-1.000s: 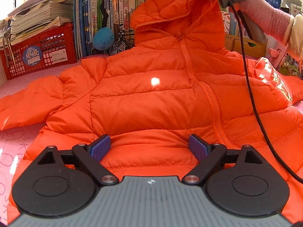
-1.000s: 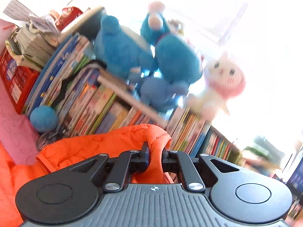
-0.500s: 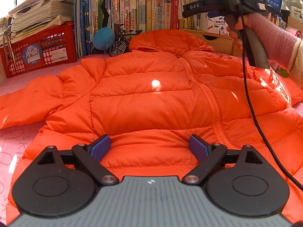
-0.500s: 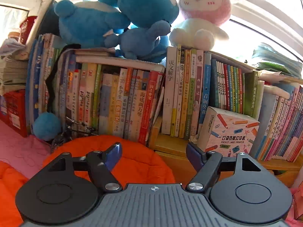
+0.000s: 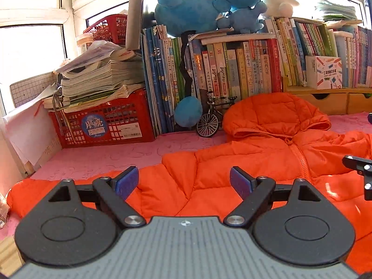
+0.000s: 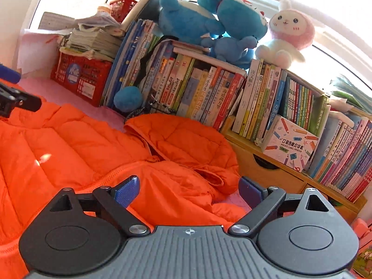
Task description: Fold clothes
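An orange hooded puffer jacket [image 5: 232,169] lies zipped and face up on the pink mat [image 5: 116,155]. Its hood [image 5: 274,116] rests flat toward the bookshelf. My left gripper [image 5: 183,179] hovers open over the jacket's left shoulder and sleeve, with nothing between its blue pads. My right gripper [image 6: 188,188] is over the jacket's [image 6: 69,144] right shoulder, just short of the hood [image 6: 186,139]. Its jaws are opening wide and hold nothing. A black finger of the right gripper [image 5: 358,165] shows at the left wrist view's right edge. The left gripper's finger [image 6: 14,100] shows at the right wrist view's left edge.
A row of books [image 5: 232,69] with plush toys [image 5: 204,7] on top backs the mat. A red basket [image 5: 104,123] of papers stands at the back left. A toy bicycle [image 5: 211,118] is beside the hood, and wooden drawers [image 5: 325,102] and a white box [image 6: 290,144] are at the right.
The right gripper let go of the raised hood, which dropped flat, then opened wide and came down over the jacket. The left gripper rose and tilted up toward the left shoulder.
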`<action>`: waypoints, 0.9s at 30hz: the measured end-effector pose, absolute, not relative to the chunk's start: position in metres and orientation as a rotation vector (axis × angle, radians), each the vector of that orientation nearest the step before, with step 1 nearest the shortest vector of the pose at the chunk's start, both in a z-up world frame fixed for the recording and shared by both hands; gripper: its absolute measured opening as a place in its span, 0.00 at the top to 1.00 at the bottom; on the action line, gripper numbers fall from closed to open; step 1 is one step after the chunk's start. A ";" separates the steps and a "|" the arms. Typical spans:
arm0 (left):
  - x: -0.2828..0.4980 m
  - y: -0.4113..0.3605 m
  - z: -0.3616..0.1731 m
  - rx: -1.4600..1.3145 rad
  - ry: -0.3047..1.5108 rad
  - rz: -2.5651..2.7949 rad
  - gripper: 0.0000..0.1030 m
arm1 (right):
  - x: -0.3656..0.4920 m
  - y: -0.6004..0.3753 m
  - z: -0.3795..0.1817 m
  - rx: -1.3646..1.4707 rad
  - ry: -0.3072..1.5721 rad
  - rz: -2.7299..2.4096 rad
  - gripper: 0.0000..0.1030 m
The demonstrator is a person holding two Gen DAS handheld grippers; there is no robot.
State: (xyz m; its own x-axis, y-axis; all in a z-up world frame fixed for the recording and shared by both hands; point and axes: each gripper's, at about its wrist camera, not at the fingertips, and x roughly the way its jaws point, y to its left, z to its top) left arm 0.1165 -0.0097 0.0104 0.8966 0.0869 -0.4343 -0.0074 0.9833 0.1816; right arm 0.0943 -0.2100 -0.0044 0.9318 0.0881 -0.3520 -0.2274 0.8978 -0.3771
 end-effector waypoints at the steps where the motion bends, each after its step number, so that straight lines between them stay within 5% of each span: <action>1: 0.121 -0.012 0.005 0.183 0.477 0.058 0.16 | 0.091 -0.213 -0.009 -0.434 0.346 0.174 0.10; 27: 0.146 -0.028 -0.035 0.220 0.639 0.095 0.09 | 0.113 -0.234 -0.037 -0.331 0.563 0.149 0.00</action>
